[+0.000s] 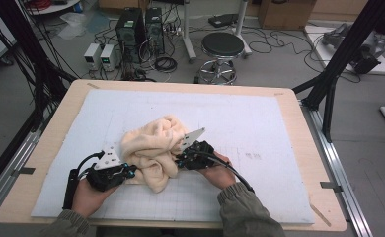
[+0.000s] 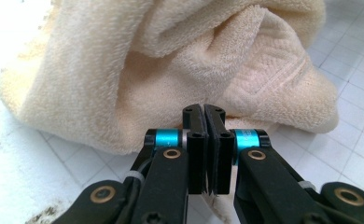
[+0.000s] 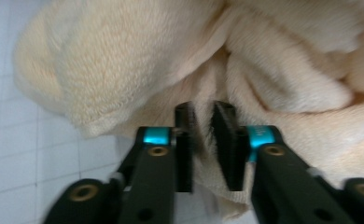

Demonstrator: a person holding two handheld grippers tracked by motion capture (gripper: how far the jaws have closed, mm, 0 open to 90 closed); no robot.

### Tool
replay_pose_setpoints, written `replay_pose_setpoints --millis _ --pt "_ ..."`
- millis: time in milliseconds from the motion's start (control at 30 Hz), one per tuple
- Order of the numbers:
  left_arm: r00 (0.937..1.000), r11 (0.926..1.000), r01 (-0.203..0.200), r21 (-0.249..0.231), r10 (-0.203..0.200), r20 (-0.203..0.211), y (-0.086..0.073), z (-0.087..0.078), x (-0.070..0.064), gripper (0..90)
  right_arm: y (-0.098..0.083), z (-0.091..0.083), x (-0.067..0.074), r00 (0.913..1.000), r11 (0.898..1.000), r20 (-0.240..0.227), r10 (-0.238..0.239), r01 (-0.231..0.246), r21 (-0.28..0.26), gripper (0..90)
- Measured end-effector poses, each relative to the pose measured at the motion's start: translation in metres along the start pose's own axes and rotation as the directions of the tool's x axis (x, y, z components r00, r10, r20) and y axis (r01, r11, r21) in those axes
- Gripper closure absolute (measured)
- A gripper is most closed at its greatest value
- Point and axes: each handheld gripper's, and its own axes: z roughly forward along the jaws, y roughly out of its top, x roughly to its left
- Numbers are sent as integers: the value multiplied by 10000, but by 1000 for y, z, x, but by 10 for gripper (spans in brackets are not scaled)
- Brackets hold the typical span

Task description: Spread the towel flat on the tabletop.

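Cream towel (image 1: 153, 148) lies crumpled mid-mat, the left gripper (image 2: 203, 116) clamped on a thin edge and the right gripper (image 3: 203, 122) pinching a narrow fold; either hold may slip if pulled apart.

In the high view, the towel (image 1: 153, 148) hid the fingertips of both the left gripper (image 1: 131, 170) and the right gripper (image 1: 179, 159). The right gripper view was blurred, and the picture's edges cut the towel off at the top and right. The bottom edge cut off the person's 2 sleeves (image 1: 245, 212).
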Motion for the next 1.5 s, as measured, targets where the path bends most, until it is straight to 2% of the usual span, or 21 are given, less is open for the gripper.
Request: replay_pose_setpoints --millis 167,400,467,500,533,567,600,633,700,733,767,867,967,1033,1133,1233,1267,1333,1367,1433,1500 --pt "10000 9997 54 -255 -56 -55 -1 -10 1 875 -2 -13 -2 10000 9999 9 49 -49 -89 851" --pt "9998 9977 167 -653 -176 -135 -3 -33 -2 877 -17 -49 6 9994 9996 332 49 -40 -274 852" --pt "9999 9974 153 -708 -158 -69 -4 -38 -7 877 -30 -65 17 9992 9997 394 86 -76 -240 852" --pt "9999 9975 98 -701 -101 -38 -5 -41 -10 877 -30 -65 17 9992 9997 394 86 -76 -240 852" --pt "10000 9976 54 -684 -55 -2 -5 -43 -13 878 -38 -76 27 9988 9996 472 94 -81 -263 852" --pt "10000 9976 -10 -696 11 11 -5 -45 -16 878 -38 -76 27 9988 9996 472 94 -81 -263 852" --pt "10000 9977 -78 -678 82 49 -5 -48 -18 878 -45 -87 37 9986 9995 528 50 -34 -298 852" --pt "9998 9976 -166 -672 171 72 -5 -51 -21 878 -45 -87 37 9986 9995 528 50 -34 -298 852" --pt "9994 9975 -286 -654 298 172 -6 -57 -26 878 -58 -103 53 9985 9986 534 152 -125 -506 852" --pt "9992 9974 -343 -641 357 199 -6 -59 -29 878 -58 -103 53 9985 9986 534 152 -125 -506 852" --pt "9991 9974 -341 -628 356 234 -6 -61 -31 878 -66 -111 64 9987 9987 469 190 -168 -476 852" --pt "9986 9974 -294 -653 322 422 -8 -67 -35 879 -73 -116 74 9991 9984 356 238 -220 -516 851" --pt "9980 9979 -280 -578 312 551 -8 -69 -39 876 -81 -116 90 9996 9992 -155 236 -240 -318 830" --pt "9974 9975 -257 -657 301 660 -8 -68 -40 868 -80 -116 91 9999 9992 -105 97 -100 -378 804" --pt "9966 9965 -56 -829 124 812 -5 -69 -35 721 -72 -119 87 10000 9960 51 60 -55 -895 729" --pt "9972 9959 -46 -901 112 737 -4 -65 -29 654 -59 -116 77 9995 9911 273 -125 160 -1319 691" --pt "9972 9965 -58 -831 120 744 -4 -62 -26 629 -50 -107 70 9993 9883 254 -292 327 -1489 665" --pt "9971 9971 -3 -761 61 757 -5 -54 -19 617 -45 -101 66 9989 9873 271 -387 424 -1531 651" --pt "9968 9971 64 -761 -3 798 -6 -48 -15 576 -36 -88 60 9984 9860 292 -476 517 -1587 604" --pt "9969 9977 102 -664 -50 782 -8 -37 -8 522 -27 -74 54 9986 9822 166 -498 520 -1805 563" --pt "9970 9994 202 -278 -180 757 -8 -24 -1 463 -18 -61 48 9981 9794 85 -610 615 -1921 550"
